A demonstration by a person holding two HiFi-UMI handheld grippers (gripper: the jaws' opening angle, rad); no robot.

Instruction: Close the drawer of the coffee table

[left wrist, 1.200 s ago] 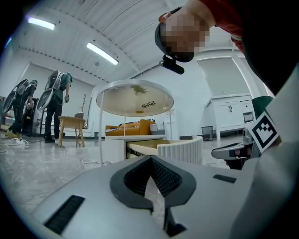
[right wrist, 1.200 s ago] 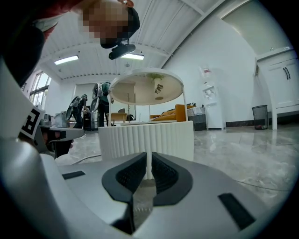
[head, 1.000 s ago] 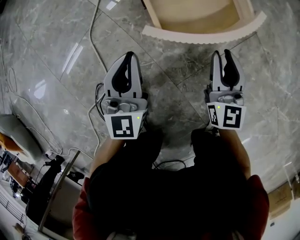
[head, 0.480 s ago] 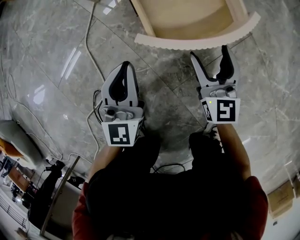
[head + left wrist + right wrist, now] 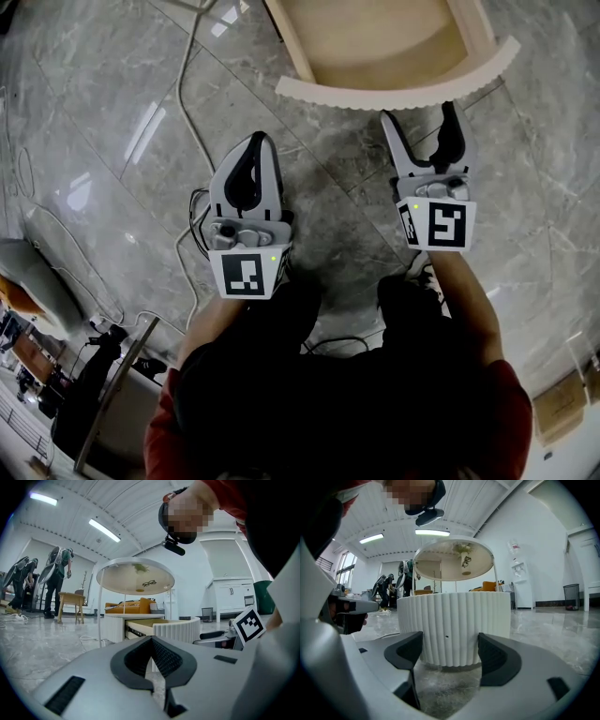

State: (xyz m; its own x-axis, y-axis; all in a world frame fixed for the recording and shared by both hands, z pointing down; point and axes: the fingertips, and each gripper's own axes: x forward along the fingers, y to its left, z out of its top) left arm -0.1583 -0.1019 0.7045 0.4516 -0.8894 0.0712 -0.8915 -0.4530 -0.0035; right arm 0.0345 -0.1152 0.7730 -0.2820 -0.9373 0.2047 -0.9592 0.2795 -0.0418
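Floor (image 5: 103,122): grey polished marble, running under everything.
Coffee table (image 5: 113,629): white ribbed base with a round glass top on thin legs above it.
Drawer (image 5: 394,99): pulled well out of the table, pale wood inside, curved ribbed front facing the person.
Right gripper (image 5: 421,117): jaws have just been opening and now stand wide apart. They hold nothing, and the drawer front is just ahead of the tips, apart from them.
Left gripper (image 5: 255,145): jaws closed together with nothing between them, held level, further back from the drawer.
Cable (image 5: 187,75): white, trailing across the floor at the left.
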